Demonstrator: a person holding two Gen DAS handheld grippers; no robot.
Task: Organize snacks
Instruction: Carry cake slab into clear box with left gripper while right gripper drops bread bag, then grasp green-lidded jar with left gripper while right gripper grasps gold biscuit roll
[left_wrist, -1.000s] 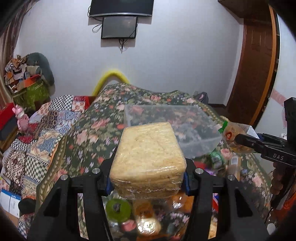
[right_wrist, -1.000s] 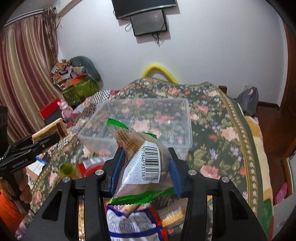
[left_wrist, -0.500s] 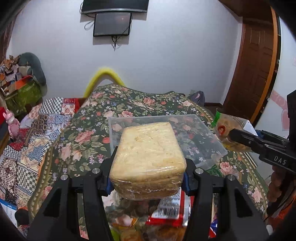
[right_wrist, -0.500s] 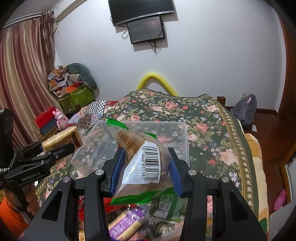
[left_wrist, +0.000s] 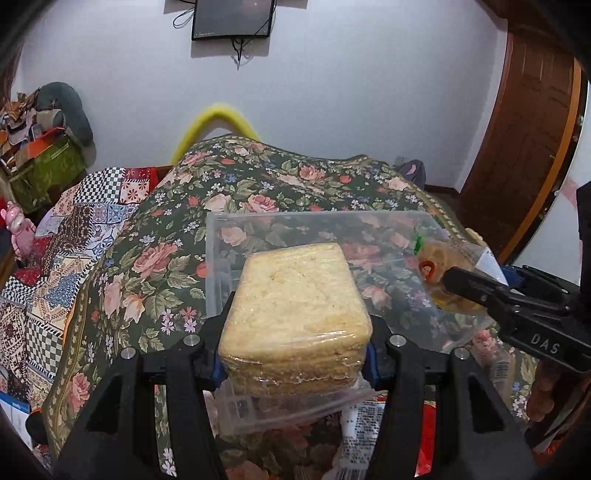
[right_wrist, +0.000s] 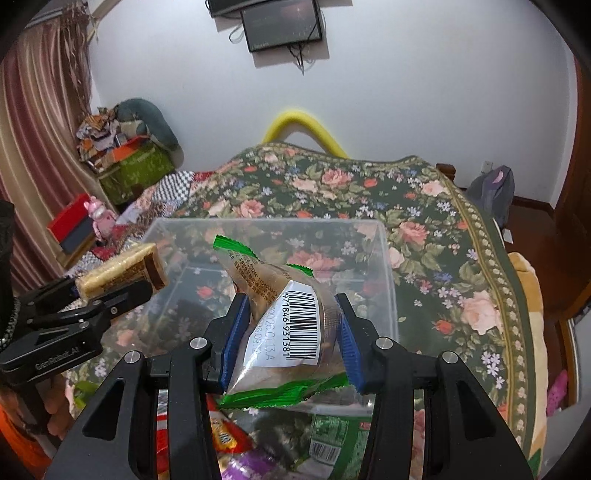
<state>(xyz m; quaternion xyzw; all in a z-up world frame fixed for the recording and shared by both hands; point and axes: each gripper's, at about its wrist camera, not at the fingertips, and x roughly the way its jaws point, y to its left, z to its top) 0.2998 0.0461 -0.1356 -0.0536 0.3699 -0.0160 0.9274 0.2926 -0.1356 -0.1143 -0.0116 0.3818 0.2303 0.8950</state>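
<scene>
My left gripper (left_wrist: 295, 354) is shut on a plastic-wrapped pack of pale crackers (left_wrist: 295, 310), held above the near edge of a clear plastic box (left_wrist: 221, 229) on the floral bedspread. The pack also shows in the right wrist view (right_wrist: 122, 269) at the left. My right gripper (right_wrist: 290, 343) is shut on a clear, green-edged snack packet (right_wrist: 291, 325) with a barcode label, held over the near wall of the clear box (right_wrist: 388, 266). That packet (left_wrist: 443, 266) shows at the right of the left wrist view, over the box's right side. The box looks empty.
Several loose snack packets (right_wrist: 236, 443) lie on the bed below both grippers, in front of the box. The floral bedspread (left_wrist: 155, 258) stretches left and behind. A patchwork quilt (left_wrist: 44, 273), a pink toy (left_wrist: 18, 229) and piled boxes stand left.
Both grippers have moved forward and up toward the clear box with their packets. The box now lies right under both of them, and the loose snacks have dropped low in view.
</scene>
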